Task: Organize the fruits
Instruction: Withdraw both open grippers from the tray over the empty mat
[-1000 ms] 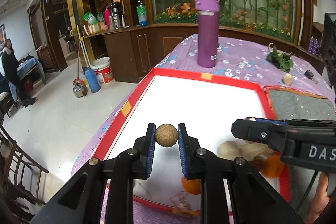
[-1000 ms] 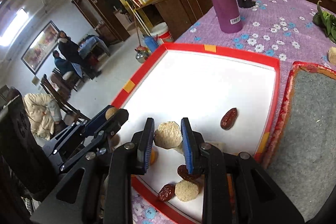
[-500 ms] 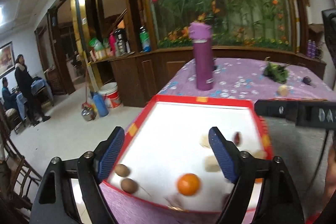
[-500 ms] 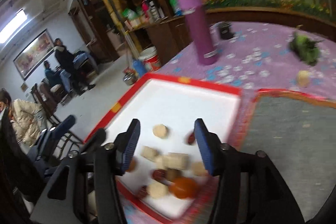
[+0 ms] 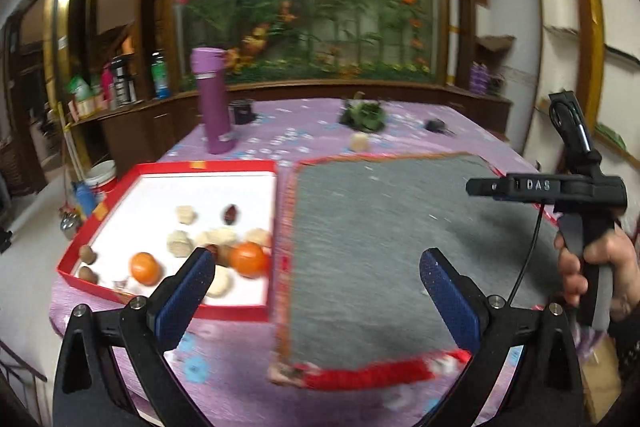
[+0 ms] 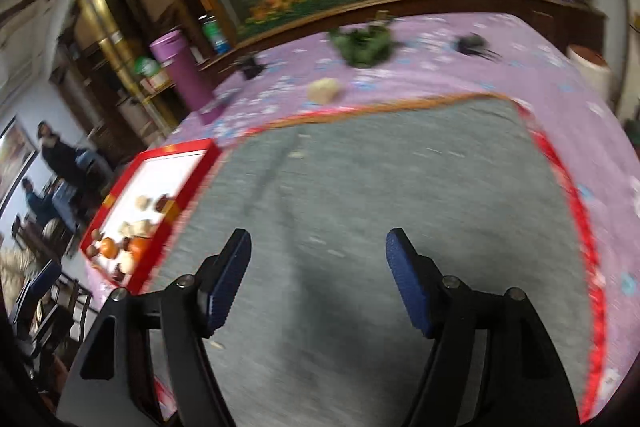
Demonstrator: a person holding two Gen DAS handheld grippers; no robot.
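Left gripper (image 5: 316,281): spread wide, nothing between its pads.
Right gripper (image 6: 318,281): also splayed and empty, over the grey mat (image 6: 400,211).
Fruits (image 5: 248,259): heaped in the red tray (image 5: 160,169) left of the mat; blur hides detail, probably oranges among them.

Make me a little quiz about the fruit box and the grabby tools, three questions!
1. True or false: the left tool is squeezing an orange.
2. How many oranges lie in the red tray? A) one B) two C) four
3. Fill the gap: the purple bottle stands on the ____ tablecloth, behind the tray.

Key:
1. False. Both the left tool and the right tool are wide open and hold nothing.
2. B. The second orange sits near the tray's right wall.
3. Purple, with a flower print. The grey mat next to the tray is bare.
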